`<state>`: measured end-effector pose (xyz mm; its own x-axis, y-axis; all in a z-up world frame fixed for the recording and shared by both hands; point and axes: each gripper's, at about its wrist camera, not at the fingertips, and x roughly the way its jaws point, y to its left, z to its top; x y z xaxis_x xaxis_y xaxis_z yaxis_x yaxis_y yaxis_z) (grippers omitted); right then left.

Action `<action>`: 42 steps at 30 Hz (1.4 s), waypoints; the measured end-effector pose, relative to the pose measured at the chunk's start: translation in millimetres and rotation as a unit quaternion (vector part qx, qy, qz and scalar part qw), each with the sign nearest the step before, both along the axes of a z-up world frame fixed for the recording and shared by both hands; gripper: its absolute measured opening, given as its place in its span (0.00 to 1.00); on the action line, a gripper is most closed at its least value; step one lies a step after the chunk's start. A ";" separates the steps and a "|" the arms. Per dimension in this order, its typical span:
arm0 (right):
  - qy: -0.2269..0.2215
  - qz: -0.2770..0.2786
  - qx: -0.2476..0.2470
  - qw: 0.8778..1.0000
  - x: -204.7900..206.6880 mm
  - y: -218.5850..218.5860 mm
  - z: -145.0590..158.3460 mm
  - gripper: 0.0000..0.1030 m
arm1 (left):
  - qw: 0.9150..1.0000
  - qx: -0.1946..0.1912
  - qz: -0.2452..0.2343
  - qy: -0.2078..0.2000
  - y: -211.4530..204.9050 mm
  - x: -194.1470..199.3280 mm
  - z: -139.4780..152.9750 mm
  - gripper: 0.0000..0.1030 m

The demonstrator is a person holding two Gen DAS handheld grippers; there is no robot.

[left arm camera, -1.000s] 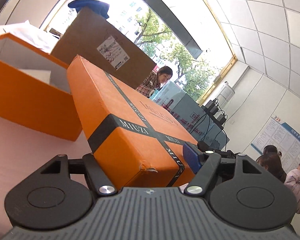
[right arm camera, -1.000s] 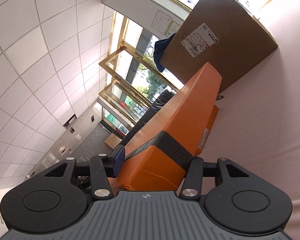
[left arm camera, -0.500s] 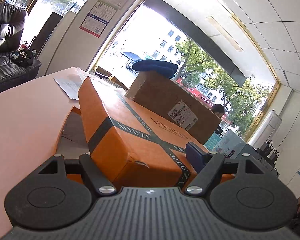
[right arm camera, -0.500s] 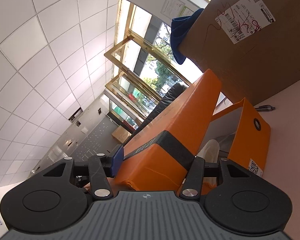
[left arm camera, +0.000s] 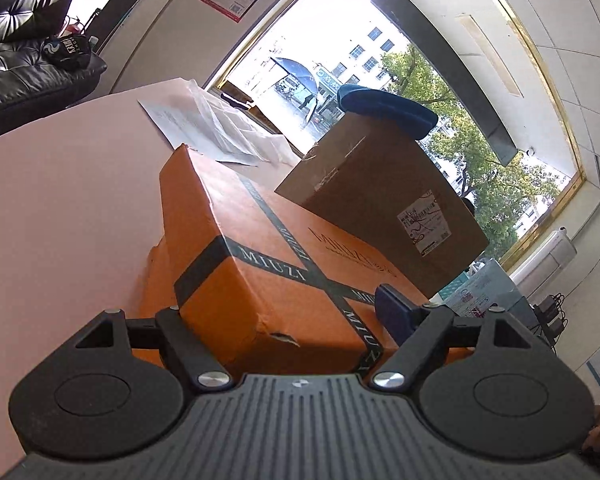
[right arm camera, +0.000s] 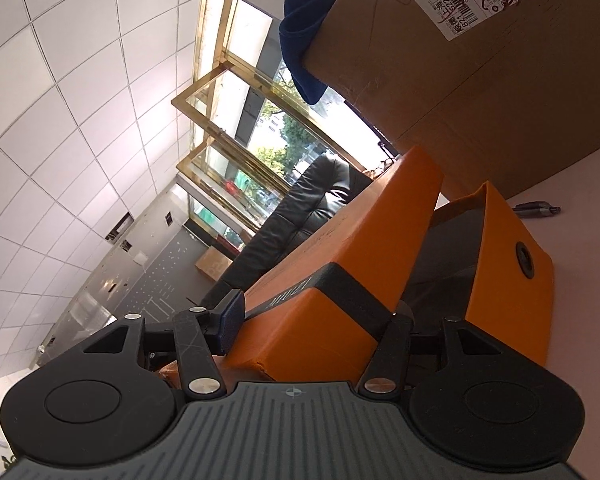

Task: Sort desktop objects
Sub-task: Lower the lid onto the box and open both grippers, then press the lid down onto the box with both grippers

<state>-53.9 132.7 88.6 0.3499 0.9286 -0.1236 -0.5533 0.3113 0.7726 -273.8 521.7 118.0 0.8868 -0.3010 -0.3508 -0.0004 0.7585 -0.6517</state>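
An orange box lid (left arm camera: pixel 268 256) with black MIUZI bands is held by both grippers. My left gripper (left arm camera: pixel 288 316) is shut on one end of the lid. My right gripper (right arm camera: pixel 316 320) is shut on the other end of the lid (right arm camera: pixel 340 264). The lid is partly over the open orange box base (right arm camera: pixel 504 280), tilted, with one edge lower inside it. In the left wrist view the base (left arm camera: pixel 152 280) shows only as a strip under the lid.
A large brown cardboard box (left arm camera: pixel 380 200) with a blue cloth (left arm camera: pixel 388 108) on top stands just behind. Papers in plastic (left arm camera: pixel 208 124) lie on the pink table (left arm camera: pixel 60 208). A pen (right arm camera: pixel 536 210) lies beside the base. A black sofa (left arm camera: pixel 24 68) stands beyond the table.
Both grippers carried the lid from beside the open base to over it and lowered it. The base is now mostly covered in the left view.
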 end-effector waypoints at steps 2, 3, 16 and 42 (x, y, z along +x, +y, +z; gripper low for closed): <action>-0.004 -0.003 -0.023 1.000 -6.3 3.8 -1.2 0.62 | 1.000 0.007 -0.004 0.006 -3.6 2.0 -6.3 0.82; -0.018 -0.006 -0.037 0.999 -10.8 6.6 -0.3 0.69 | 1.000 0.011 -0.005 0.004 -5.5 1.1 -8.4 0.82; 0.043 -0.022 -0.107 0.993 -38.1 -2.4 15.4 1.00 | 0.990 0.132 0.038 0.035 -38.2 -8.5 6.0 0.87; 0.079 -0.043 -0.093 0.992 -113.9 -73.1 -12.1 0.98 | 0.939 0.339 0.057 -0.033 -84.7 -79.7 15.5 0.94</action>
